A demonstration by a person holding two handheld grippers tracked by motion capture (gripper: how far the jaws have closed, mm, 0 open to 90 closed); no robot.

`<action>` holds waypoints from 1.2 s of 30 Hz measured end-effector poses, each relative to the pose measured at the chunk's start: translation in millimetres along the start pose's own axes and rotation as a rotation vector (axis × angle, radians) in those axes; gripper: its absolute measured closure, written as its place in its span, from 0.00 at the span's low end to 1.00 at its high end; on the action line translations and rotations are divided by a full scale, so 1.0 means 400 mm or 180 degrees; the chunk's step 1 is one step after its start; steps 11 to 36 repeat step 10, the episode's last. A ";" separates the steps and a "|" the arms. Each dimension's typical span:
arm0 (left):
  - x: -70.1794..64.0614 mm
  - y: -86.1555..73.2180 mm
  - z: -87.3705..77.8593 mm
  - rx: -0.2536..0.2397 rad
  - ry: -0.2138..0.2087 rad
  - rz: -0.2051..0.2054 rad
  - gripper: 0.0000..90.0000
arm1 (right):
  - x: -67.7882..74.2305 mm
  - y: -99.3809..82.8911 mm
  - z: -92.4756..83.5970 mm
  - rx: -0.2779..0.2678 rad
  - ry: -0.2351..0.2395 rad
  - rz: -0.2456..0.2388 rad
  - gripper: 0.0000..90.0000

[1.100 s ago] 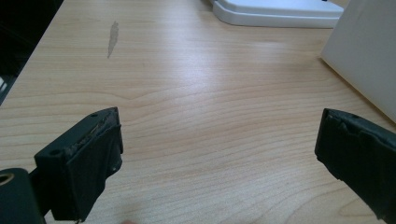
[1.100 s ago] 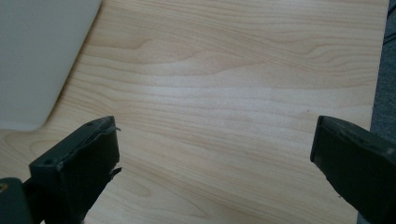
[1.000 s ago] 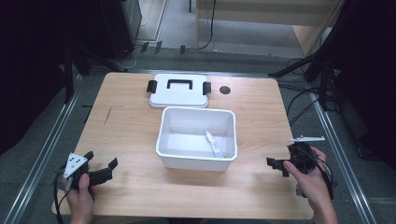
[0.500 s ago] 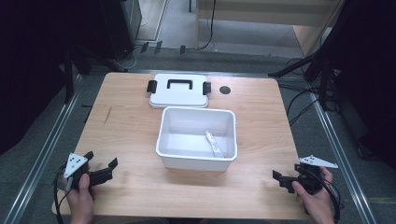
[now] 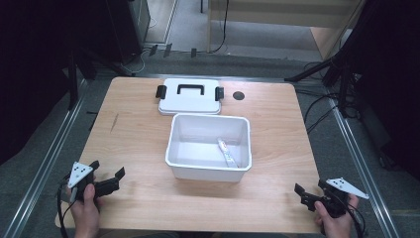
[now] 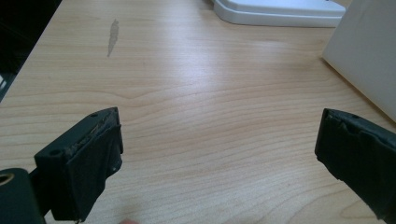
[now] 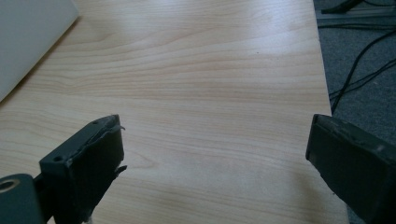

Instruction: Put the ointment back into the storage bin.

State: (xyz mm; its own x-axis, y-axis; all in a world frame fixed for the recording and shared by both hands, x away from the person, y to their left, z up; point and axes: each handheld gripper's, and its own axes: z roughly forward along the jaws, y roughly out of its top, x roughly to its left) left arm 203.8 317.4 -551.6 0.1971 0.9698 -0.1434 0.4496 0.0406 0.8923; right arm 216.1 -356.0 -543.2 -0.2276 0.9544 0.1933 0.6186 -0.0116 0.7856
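High view: white bin (image 5: 208, 171) stands open, small tube (image 5: 227, 151) inside.

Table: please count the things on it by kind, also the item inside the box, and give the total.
Box: 1
Lid: 1
Tube lying in the box: 1
Total: 3
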 end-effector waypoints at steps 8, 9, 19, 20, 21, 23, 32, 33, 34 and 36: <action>-0.002 0.002 0.004 0.0038 0.0010 0.0038 0.02 | 0.001 0.000 0.003 -0.0030 -0.0042 0.0035 0.05; -0.002 0.002 0.005 0.0032 0.0013 0.0035 0.02 | 0.001 0.001 0.004 -0.0028 -0.0014 0.0035 0.05; -0.002 0.003 0.006 0.0037 0.0018 0.0038 0.02 | 0.000 0.002 0.004 -0.0015 0.0019 0.0019 0.05; -0.002 0.003 0.006 0.0037 0.0018 0.0038 0.02 | 0.000 0.002 0.004 -0.0015 0.0019 0.0019 0.05; -0.002 0.003 0.006 0.0037 0.0018 0.0038 0.02 | 0.000 0.002 0.004 -0.0015 0.0019 0.0019 0.05; -0.002 0.003 0.006 0.0037 0.0018 0.0038 0.02 | 0.000 0.002 0.004 -0.0015 0.0019 0.0019 0.05; -0.002 0.003 0.006 0.0037 0.0018 0.0038 0.02 | 0.000 0.002 0.004 -0.0015 0.0019 0.0019 0.05; -0.002 0.003 0.006 0.0037 0.0018 0.0038 0.02 | 0.000 0.002 0.004 -0.0015 0.0019 0.0019 0.05; -0.002 0.003 0.006 0.0037 0.0018 0.0038 0.02 | 0.000 0.002 0.004 -0.0015 0.0019 0.0019 0.05; -0.002 0.003 0.006 0.0037 0.0018 0.0038 0.02 | 0.000 0.002 0.004 -0.0015 0.0019 0.0019 0.05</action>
